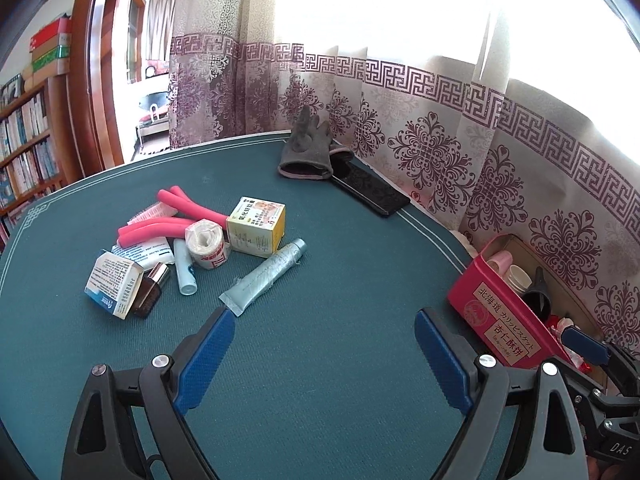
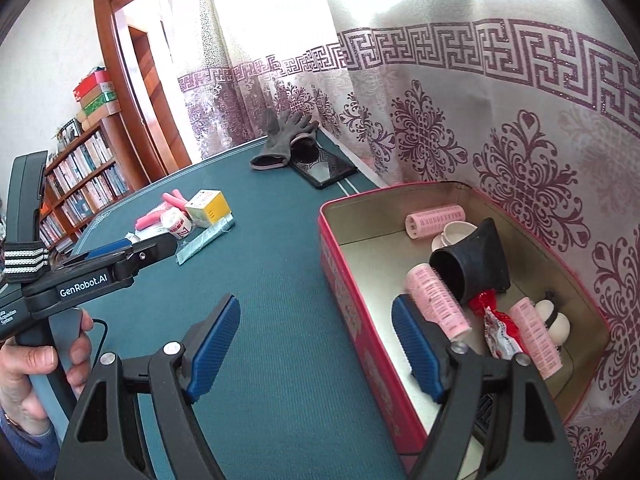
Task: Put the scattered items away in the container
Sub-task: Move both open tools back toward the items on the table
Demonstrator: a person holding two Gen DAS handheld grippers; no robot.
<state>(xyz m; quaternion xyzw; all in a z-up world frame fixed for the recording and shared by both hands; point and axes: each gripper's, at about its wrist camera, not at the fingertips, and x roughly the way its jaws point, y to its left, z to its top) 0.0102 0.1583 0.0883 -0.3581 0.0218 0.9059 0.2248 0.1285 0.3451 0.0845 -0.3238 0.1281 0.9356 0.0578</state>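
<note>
A red tin box stands at the table's right edge; it also shows in the left wrist view. It holds pink hair rollers, a black cup and a red wrapper. Scattered items lie at the left: a pale blue tube, a yellow-white box, a tape roll, pink foam rollers, a blue-white box, a brown bottle. My left gripper is open and empty, just short of the tube. My right gripper is open and empty, straddling the box's near wall.
A grey glove and a black phone lie at the table's far edge by the patterned curtain. A bookshelf stands at far left. Bare green table lies between the items and the tin.
</note>
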